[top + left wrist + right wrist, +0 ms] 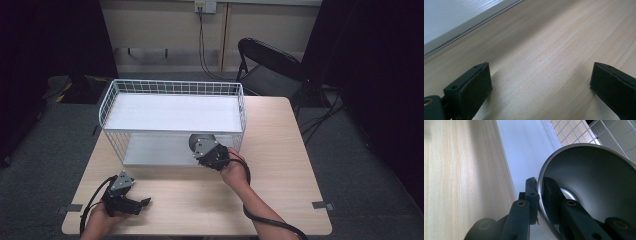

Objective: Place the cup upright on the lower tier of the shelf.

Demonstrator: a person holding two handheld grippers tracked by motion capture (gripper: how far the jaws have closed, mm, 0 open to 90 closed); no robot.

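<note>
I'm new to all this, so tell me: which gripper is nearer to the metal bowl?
The right. The right gripper is clamped on the rim of the metal bowl at the wire rack's lower shelf. The left gripper rests apart on the table, open and empty.

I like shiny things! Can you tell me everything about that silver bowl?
The silver bowl looks like smooth, shiny metal, round with a thin rim and a dim grey inside with a flat bottom. It looks empty as far as can be seen. It is tipped on its side, not standing. The right hand-held gripper pinches its rim, one black jaw outside the wall and one inside. It is held at the lower white shelf of the wire rack, on the wooden table.
</note>
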